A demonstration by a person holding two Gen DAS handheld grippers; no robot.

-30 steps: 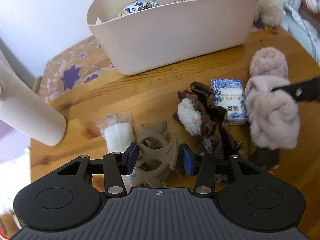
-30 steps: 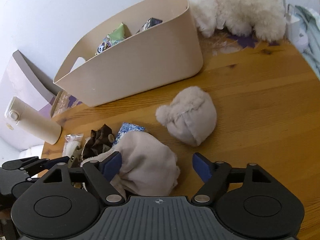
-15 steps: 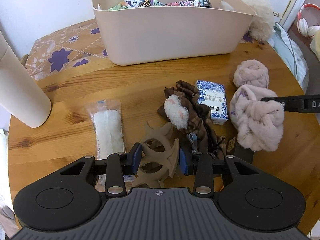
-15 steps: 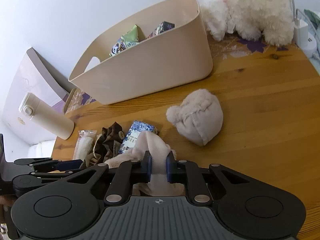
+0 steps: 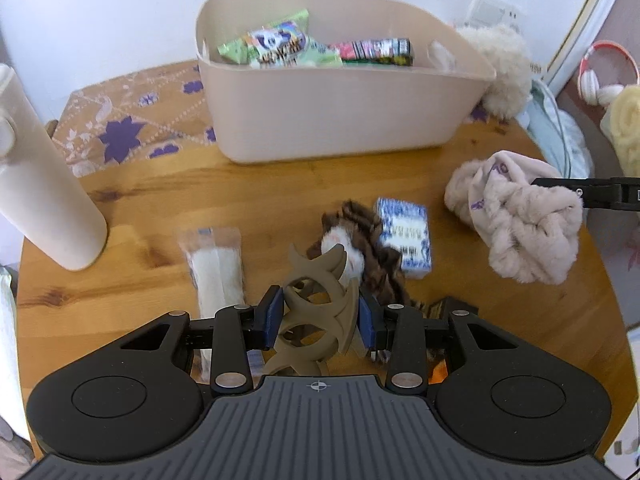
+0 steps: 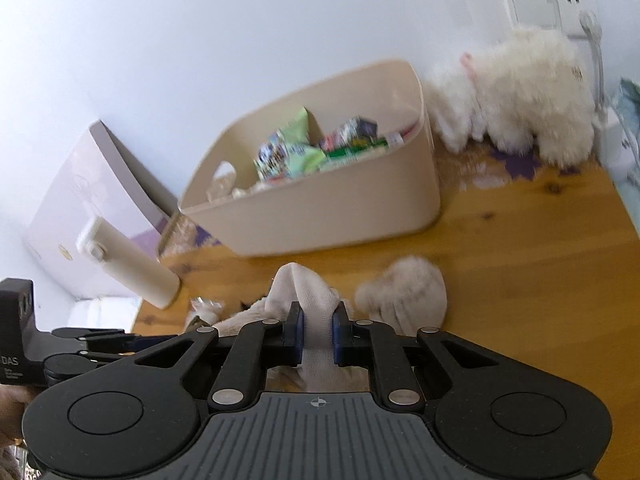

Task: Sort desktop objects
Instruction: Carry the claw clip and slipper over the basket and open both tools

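L tool grips claw clip, R tool sock

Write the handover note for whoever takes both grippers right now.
Left gripper: jaws shut on the brown hair claw, held above the table.
Right gripper: jaws shut on a fold of the pink fluffy sock; it hangs clear of the table in the left wrist view.
Done: snack packets already lie in the beige bin.
Left on the table: second rolled sock, tissue pack, brown scrunchie, clear wrapped packet, cream bottle.
Next, probably: carry both held things to wherever they belong, then clear the rest.
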